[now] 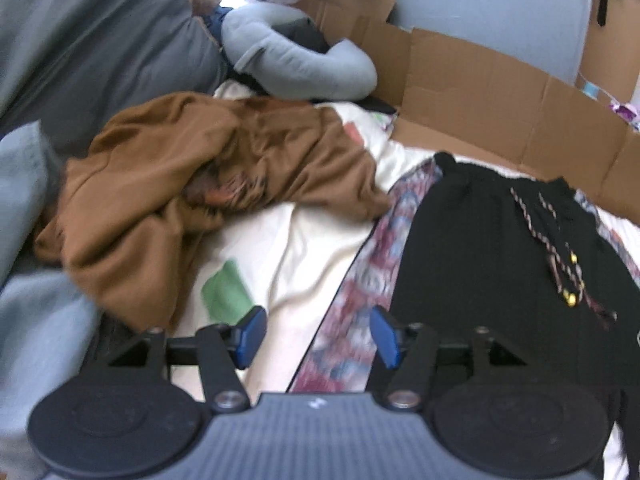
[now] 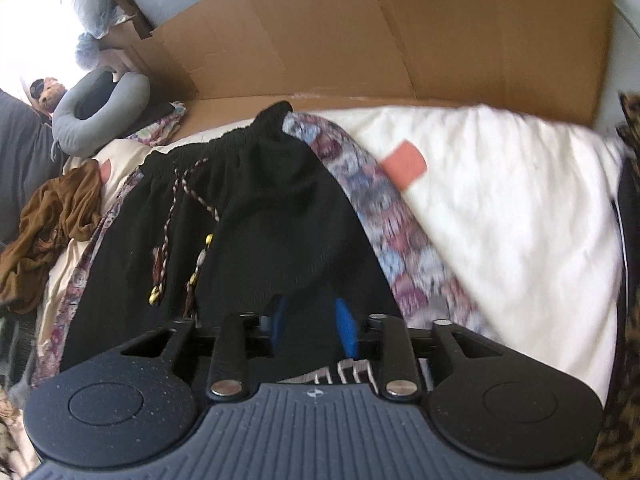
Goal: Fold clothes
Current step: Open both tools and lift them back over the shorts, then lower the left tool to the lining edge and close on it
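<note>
Two blue pads spread wide mark our left gripper, hanging empty above the cream sheet and the patterned cloth that runs under the black shorts. The shorts lie flat to the right, their drawstring trailing over the front. A crumpled brown garment sits to the left on the sheet, a grey neck pillow behind it, cardboard along the back. From the right wrist, our right gripper has its pads drawn close on the lower edge of the shorts, black fabric pinched between them. The waistband points away toward the cardboard, the patterned cloth shows along the shorts' right side, and the brown garment lies far left
</note>
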The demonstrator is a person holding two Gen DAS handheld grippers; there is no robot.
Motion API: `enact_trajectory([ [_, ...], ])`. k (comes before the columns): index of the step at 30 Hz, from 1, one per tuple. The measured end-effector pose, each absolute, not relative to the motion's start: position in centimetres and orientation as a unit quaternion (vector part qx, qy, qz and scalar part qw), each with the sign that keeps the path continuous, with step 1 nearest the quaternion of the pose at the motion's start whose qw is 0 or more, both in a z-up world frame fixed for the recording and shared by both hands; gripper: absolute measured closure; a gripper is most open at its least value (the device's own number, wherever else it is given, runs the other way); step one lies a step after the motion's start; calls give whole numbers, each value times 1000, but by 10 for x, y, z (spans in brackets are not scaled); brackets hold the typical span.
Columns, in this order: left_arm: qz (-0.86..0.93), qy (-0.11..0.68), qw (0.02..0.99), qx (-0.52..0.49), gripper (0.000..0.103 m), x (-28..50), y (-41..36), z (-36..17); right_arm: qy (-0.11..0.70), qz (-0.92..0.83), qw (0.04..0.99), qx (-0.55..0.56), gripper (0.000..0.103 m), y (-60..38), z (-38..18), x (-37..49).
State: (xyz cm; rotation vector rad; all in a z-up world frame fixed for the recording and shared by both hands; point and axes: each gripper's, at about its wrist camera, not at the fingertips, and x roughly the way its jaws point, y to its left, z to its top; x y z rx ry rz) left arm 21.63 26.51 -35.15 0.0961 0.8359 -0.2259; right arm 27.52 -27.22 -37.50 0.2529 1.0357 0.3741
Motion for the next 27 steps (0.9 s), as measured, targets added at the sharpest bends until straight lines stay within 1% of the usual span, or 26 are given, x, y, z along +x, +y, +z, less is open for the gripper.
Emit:
enact_trajectory([
  [3, -101, 421, 900, 49, 44, 200, 277, -360, 501, 175, 839, 121, 65, -278, -377, 259],
  [5, -95, 432, 896, 51, 48, 190, 284, -367, 507, 171, 836, 124, 65, -283, -378, 249],
  [8, -85, 447, 889, 55, 51, 176, 295, -377, 515, 164, 832, 127, 65, -290, -378, 237],
  [9, -81, 453, 886, 57, 52, 171, 298, -380, 517, 160, 832, 124, 64, -291, -377, 233],
  [10, -78, 458, 884, 58, 53, 166, 302, -383, 518, 157, 832, 120, 59, -292, -377, 230],
  [12, -73, 464, 881, 66, 53, 159, 306, -388, 519, 156, 832, 119, 58, -295, -376, 222],
  [14, -65, 472, 877, 71, 60, 157, 312, -394, 522, 155, 830, 121, 58, -297, -375, 216],
  [15, -60, 475, 875, 72, 62, 155, 315, -396, 523, 156, 829, 121, 58, -298, -375, 212],
  [17, -57, 482, 871, 74, 71, 155, 320, -400, 525, 158, 828, 118, 58, -298, -376, 206],
  [18, -56, 486, 869, 75, 72, 154, 322, -402, 527, 159, 827, 116, 58, -298, -376, 204],
  [27, -60, 504, 854, 114, 74, 151, 328, -418, 539, 160, 820, 104, 58, -294, -380, 192],
])
